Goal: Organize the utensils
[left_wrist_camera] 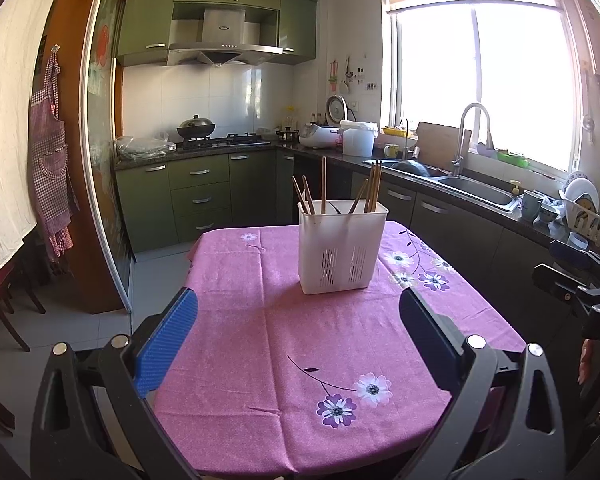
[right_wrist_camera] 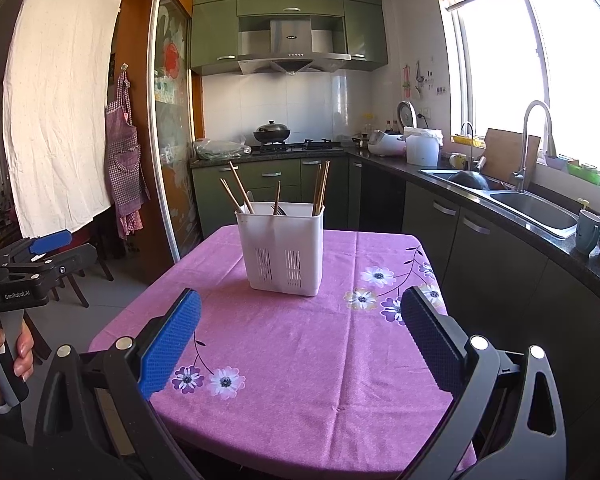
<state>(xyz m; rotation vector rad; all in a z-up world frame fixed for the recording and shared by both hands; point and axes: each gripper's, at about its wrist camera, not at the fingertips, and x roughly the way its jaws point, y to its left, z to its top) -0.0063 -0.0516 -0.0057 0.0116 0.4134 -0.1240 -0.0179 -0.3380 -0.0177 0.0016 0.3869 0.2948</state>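
A white plastic utensil holder stands upright toward the far side of a table covered in a pink flowered cloth. Several wooden chopsticks lean in its compartments, and something dark shows inside. My left gripper hovers open over the near half of the table, nothing between its fingers. My right gripper is likewise open and empty, a little to the right of the left one. Each gripper shows at the edge of the other's view: the right, the left.
A dark counter with a double sink and faucet runs along the right, close to the table's edge. Mugs and a dish rack stand near its front. Stove and wok lie behind. A chair stands left.
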